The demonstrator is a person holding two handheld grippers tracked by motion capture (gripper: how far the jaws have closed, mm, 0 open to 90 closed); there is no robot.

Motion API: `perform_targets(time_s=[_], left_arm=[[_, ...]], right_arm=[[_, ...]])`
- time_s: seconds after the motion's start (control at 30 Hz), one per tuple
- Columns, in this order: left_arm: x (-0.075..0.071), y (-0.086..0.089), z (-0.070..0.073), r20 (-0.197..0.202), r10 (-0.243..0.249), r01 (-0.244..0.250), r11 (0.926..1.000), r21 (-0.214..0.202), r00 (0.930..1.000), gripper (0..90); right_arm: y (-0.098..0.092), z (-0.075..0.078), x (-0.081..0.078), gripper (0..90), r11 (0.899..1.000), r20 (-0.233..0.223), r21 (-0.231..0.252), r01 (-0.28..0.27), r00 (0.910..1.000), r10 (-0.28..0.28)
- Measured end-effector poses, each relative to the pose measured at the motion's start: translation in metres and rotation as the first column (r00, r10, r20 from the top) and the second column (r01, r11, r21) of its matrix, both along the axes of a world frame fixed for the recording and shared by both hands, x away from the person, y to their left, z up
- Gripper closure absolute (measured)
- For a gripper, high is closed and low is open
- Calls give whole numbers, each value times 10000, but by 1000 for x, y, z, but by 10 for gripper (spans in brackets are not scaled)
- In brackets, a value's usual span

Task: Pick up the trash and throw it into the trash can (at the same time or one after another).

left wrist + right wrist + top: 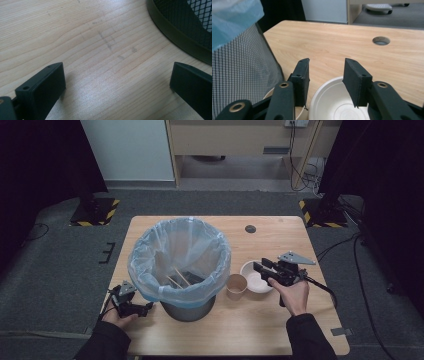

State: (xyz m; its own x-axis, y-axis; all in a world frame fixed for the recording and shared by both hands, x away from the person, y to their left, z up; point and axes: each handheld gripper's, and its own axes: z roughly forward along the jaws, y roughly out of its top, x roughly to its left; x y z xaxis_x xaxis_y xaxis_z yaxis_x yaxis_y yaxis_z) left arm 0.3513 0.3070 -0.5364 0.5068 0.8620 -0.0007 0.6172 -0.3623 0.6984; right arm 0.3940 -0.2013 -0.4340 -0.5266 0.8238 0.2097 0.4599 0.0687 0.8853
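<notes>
**Two open grippers beside a lined bin on a wooden table**

A light wooden table (260, 330) carries a dark metal mesh waste bin (189, 307) lined with a pale blue translucent plastic bag (150, 250). Inside the bag two thin wooden sticks (176, 279) lie near the bottom, leaning against the near wall. Just to the right of the bin stands a small brown paper cup (236, 286), and beside it, touching or almost touching, there is a shallow white paper bowl (252, 279).

The left gripper (148, 307) is low at the near left side of the bin, held by the left hand (116, 317). In the left gripper view its jaws stand wide apart over bare wood, with nothing between them, and the dark rim of the bin's base (175, 32) curves just beyond the right jaw.

The right gripper (260, 267) is held by the right hand (292, 295) over the white bowl. In the right gripper view its jaws are apart, and the far rim of the bowl (332, 81) lies below and between them; I cannot tell if a jaw touches the rim. The bin's mesh wall (242, 67) is at the left, and a round cable hole (381, 40) is farther on the table.
</notes>
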Motion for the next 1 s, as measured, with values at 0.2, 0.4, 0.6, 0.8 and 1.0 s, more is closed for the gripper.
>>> perform_targets(time_s=[0.2,0.4,0.6,0.8,1.0], left_arm=[[0,0,0,0,-2,2,10000,1,10000,0],[0,0,0,-1,0,0,10000,-2,10000,0],[0,0,0,0,0,0,10000,0,10000,0],[0,0,0,0,-1,1,10000,0,10000,0],[0,0,0,-2,-3,3,10000,2,10000,0]], right_arm=[[12,-11,1,604,9993,-349,-207,-315,9989,307],[20,-21,2,626,9968,-706,-568,-561,9961,520],[29,-32,1,644,9928,-1167,-785,-909,9898,815],[34,-38,2,668,9885,-1533,-1022,-1119,9835,955],[36,-42,2,710,9848,-1761,-1178,-1277,9787,1058]])
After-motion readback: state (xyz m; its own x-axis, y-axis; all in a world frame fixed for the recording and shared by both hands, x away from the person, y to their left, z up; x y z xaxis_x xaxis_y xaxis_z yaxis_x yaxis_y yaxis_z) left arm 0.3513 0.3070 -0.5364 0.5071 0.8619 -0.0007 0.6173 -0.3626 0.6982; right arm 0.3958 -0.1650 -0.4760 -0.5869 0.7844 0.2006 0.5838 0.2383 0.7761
